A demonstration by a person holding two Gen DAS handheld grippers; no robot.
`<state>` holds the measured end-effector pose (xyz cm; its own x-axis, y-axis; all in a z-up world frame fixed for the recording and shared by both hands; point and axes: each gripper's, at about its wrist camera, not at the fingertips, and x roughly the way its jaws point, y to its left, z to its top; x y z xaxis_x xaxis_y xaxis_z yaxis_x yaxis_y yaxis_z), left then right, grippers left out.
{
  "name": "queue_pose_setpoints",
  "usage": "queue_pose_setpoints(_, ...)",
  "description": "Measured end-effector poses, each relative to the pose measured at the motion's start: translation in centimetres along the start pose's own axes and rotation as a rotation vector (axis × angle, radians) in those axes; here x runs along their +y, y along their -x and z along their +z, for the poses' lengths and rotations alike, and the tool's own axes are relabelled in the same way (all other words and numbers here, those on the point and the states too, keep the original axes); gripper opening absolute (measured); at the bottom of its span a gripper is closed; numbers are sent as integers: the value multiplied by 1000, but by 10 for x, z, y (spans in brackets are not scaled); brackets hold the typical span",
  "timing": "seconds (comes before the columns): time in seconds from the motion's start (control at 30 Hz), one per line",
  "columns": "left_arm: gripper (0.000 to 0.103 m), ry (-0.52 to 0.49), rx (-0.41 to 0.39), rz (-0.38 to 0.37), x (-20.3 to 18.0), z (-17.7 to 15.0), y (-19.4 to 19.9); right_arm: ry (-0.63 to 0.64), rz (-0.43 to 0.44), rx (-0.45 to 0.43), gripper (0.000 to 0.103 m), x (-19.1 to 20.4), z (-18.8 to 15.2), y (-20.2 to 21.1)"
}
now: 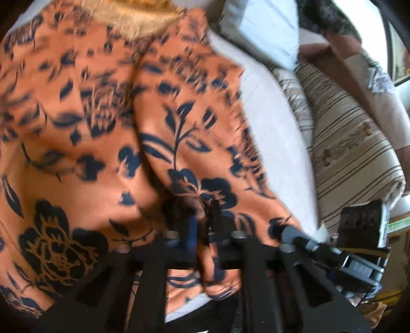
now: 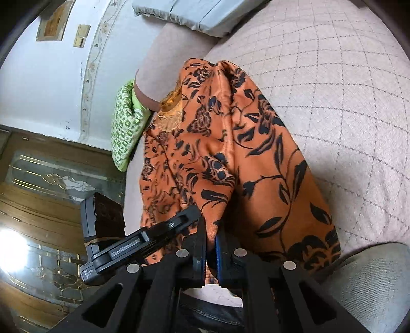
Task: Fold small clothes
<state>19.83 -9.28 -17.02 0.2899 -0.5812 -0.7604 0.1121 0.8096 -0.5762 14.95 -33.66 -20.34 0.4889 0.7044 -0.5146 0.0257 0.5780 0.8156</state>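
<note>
Bunched orange black-flowered garment (image 2: pixel 230 158)

A pale quilted bed cover (image 2: pixel 333 107) with a thin grey diamond grid fills the right of the right wrist view. A light blue-grey pillow (image 2: pixel 194 15) lies at its far end; the same pillow (image 1: pixel 264 33) shows top centre in the left wrist view. A green-and-white patterned cushion (image 2: pixel 126 128) stands against the bed's edge, beside the white wall (image 2: pixel 46 84) with its painted vine border. 2 small frames (image 2: pixel 52 24) hang there. Below is a wooden door with decorated glass (image 2: pixel 51 179). A striped beige bolster (image 1: pixel 353 143) lies along the bed's right side.
</note>
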Motion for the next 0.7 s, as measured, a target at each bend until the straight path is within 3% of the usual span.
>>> queue_pose_setpoints(0.17,2,-6,-154,-58,-7,13,93,92,85,-4,5,54,-13,16)
queue_pose_setpoints(0.27,2,7,-175,-46,8,24,131,168,126,32,5,94,-30,4)
queue_pose_setpoints(0.33,3,-3,-135,22,23,32,127,190,111,76,5,105,-40,-19)
queue_pose_setpoints(0.4,4,-7,-102,107,44,32,113,192,41,142,5,101,-50,-55)
queue_pose_setpoints(0.5,4,44,4,226,90,21,78,216,-167,213,6,79,-60,-96)
queue_pose_setpoints(0.53,4,64,16,228,101,13,75,216,-187,218,6,74,-62,-97)
queue_pose_setpoints(0.6,4,86,21,199,117,-6,73,230,-146,206,8,67,-64,-84)
queue_pose_setpoints(0.7,4,107,8,153,124,-22,76,283,-163,191,27,66,-56,-68)
